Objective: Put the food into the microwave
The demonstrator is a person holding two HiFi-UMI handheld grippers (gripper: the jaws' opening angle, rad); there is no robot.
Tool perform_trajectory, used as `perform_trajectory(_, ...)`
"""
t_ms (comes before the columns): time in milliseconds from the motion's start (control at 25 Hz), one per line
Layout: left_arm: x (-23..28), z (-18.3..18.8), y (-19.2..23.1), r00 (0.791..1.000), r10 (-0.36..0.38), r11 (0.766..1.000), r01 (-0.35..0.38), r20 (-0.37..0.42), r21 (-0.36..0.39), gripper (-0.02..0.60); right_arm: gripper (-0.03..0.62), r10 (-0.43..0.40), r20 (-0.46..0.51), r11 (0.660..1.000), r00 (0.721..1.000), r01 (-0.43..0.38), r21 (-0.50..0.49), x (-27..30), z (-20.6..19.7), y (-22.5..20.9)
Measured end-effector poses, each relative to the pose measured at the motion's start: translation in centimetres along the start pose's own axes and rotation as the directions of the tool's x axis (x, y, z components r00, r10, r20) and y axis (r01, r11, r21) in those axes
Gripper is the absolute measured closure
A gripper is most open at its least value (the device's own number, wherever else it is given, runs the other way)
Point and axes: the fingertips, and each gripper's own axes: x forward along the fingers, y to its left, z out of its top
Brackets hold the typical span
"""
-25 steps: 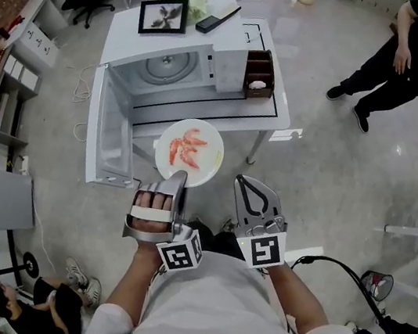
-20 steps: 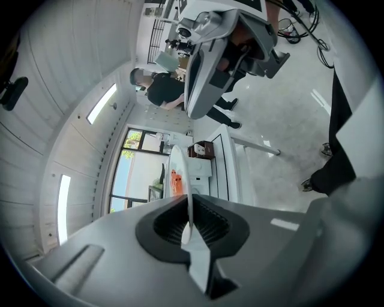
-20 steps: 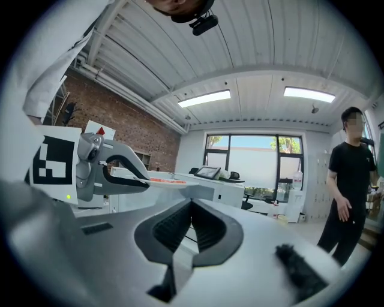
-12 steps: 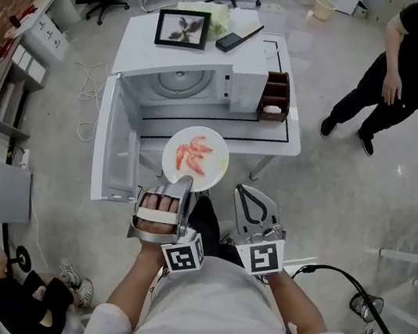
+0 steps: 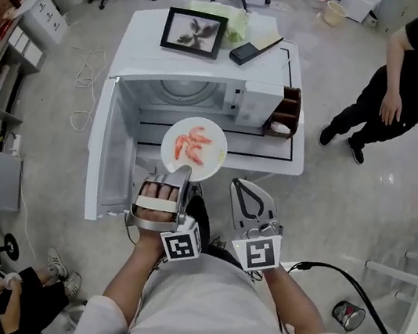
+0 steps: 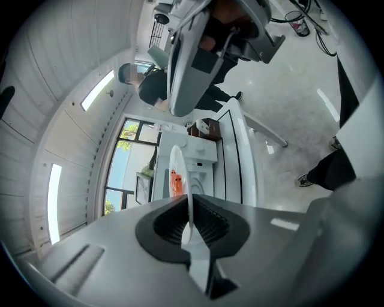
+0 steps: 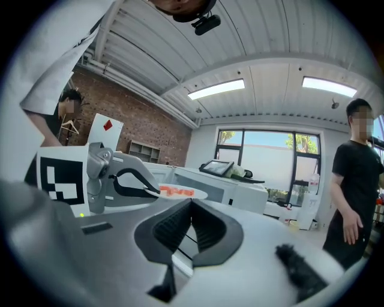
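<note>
A white plate (image 5: 194,149) with several orange pieces of food (image 5: 193,145) hangs level in front of the open microwave (image 5: 178,90), over the table's front edge. My left gripper (image 5: 183,171) is shut on the plate's near rim. In the left gripper view the plate (image 6: 179,180) stands edge-on between the closed pads. My right gripper (image 5: 247,188) floats to the right of the plate, shut and holding nothing. The right gripper view shows the plate (image 7: 180,192) in the left gripper (image 7: 129,180), with the microwave (image 7: 240,192) beyond.
The microwave door (image 5: 109,149) stands swung out at the left. A framed picture (image 5: 193,31) and a black device (image 5: 251,50) lie on top of the microwave. A brown box (image 5: 285,113) sits on the white table (image 5: 293,164). A person in black (image 5: 398,83) stands at the right.
Both grippers and the plate have moved forward, from short of the table to over its front edge. The left grip on the plate is unchanged. The person at the right has shifted.
</note>
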Motion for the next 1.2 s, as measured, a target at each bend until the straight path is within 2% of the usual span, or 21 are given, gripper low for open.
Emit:
perform_trajectory(120,2.5,-1.3,-0.5,1.000,-0.002,0.999,0.003,-0.029,0.036,0.554,0.585,0.021,-0.007,1.000,1.000,-0.021,-0.010,1.7,-0.4,-0.2)
perform_trajectory(280,5.9,-2.4,-1.5,0.999,-0.022,1.000,0.022,-0.042,-0.006,0.552,0.585,0.042,-0.016,0.999,0.999,-0.042,0.012,3.8,-1.3,-0.5)
perform_trajectory(480,9.1,-4.0,-1.8,0.996,0.000,1.000,0.002,-0.084,0.022,0.554,0.585,0.070,-0.022,0.998,0.997,-0.070,0.003,6.9,-2.5,-0.8)
perform_trajectory(760,12.4,-5.9,-2.6,0.993,-0.032,0.998,0.027,-0.110,-0.051,0.552,0.585,0.083,-0.046,0.996,0.996,-0.082,0.027,11.0,-4.9,-1.3)
perform_trajectory(880,13.9,-6.6,-2.2,0.992,-0.010,1.000,0.008,-0.129,-0.017,0.554,0.584,0.093,-0.072,0.995,0.993,-0.090,0.038,12.7,-6.1,-1.5)
perform_trajectory(1000,15.7,-7.3,-2.2,0.988,-0.020,1.000,0.021,-0.152,0.001,0.554,0.585,0.096,-0.087,0.995,0.992,-0.093,0.040,14.2,-7.0,-1.6)
perform_trajectory(1200,18.9,-7.7,-1.8,0.988,-0.010,0.999,0.016,-0.153,0.034,0.554,0.585,0.105,-0.099,0.994,0.989,-0.100,0.051,16.0,-7.9,-1.9)
